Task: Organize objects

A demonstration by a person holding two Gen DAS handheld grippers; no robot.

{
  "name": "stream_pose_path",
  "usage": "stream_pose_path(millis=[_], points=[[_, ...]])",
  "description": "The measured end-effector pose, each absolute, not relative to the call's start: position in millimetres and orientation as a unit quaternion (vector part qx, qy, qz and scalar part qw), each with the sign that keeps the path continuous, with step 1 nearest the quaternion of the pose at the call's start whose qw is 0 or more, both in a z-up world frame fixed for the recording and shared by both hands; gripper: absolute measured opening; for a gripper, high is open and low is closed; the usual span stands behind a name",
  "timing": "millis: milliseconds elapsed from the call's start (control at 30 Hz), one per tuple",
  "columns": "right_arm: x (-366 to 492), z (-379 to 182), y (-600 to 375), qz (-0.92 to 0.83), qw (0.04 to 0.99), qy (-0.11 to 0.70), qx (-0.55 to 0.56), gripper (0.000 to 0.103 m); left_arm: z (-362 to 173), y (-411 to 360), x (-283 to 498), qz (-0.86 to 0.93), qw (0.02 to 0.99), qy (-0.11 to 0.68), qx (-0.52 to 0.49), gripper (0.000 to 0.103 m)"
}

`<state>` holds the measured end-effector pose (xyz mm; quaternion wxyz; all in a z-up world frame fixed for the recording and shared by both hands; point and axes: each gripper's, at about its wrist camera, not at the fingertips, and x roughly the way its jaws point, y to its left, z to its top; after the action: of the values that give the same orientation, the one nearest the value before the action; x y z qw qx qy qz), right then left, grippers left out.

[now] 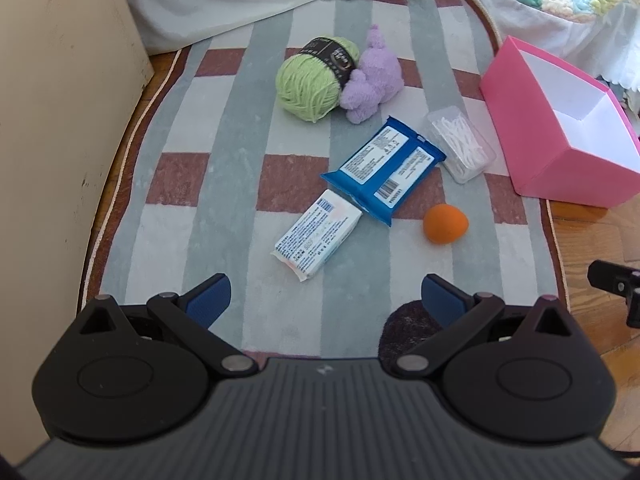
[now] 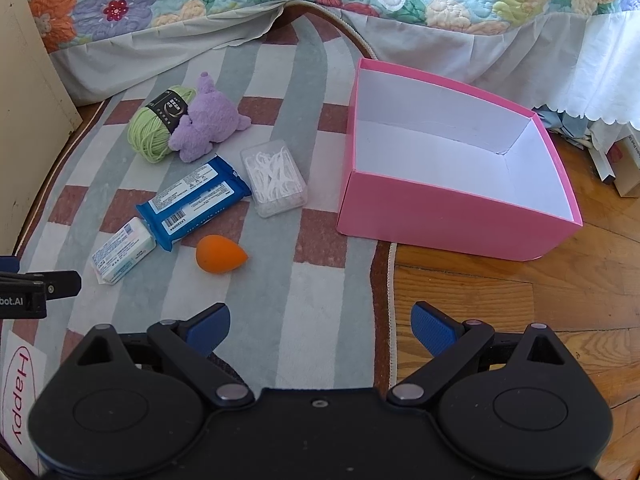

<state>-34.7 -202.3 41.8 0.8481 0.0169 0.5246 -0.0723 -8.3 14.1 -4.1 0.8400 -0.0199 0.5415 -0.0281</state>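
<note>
Both claws, left [image 1: 326,296] & right [image 2: 320,326], are held released, nothing gripped. White soap pack [image 1: 316,234] is seen on rug just ahead of left claw, long axis diagonal; pink box [image 2: 452,216] is empty, nearer right.

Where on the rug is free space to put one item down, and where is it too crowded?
Free: the rug left of the white packet, and the strip between the orange sponge and the pink box. The box is empty. Crowded: yarn against purple plush, blue pack beside the floss case.
</note>
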Motion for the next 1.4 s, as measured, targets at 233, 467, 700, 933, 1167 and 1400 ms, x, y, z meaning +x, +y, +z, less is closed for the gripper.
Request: stream_pose_path(millis=[233, 467, 700, 933, 1167, 1400], points=[[-40, 80, -196, -0.004, 0.888, 0.458, -0.037, 0.099, 20, -1, -4, -0.047, 0.853, 0.520, 0.012, 0.103], [-32, 91, -191, 0.127, 0.919, 0.363, -0.084, 0.099, 39, 3, 21, -0.053, 0.864, 0.501, -0.013, 0.101], [-27, 93, -179, 0.241, 0.914, 0.279, -0.168, 0.098, 41, 8, 43, -0.043, 0.869, 0.492, -0.017, 0.099], [-1, 90, -181, 0.273, 0.900, 0.290, -0.177, 0.099, 26, 6, 64, -0.054, 0.861, 0.505, -0.023, 0.100], [45, 91, -187, 0.317, 0.846, 0.393, -0.172, 0.098, 8, 10, 91, -0.075, 0.837, 0.537, -0.074, 0.099], [72, 78, -191, 0.305, 0.831, 0.424, -0.189, 0.091, -10, 10, 106, -0.101, 0.831, 0.537, -0.099, 0.095]])
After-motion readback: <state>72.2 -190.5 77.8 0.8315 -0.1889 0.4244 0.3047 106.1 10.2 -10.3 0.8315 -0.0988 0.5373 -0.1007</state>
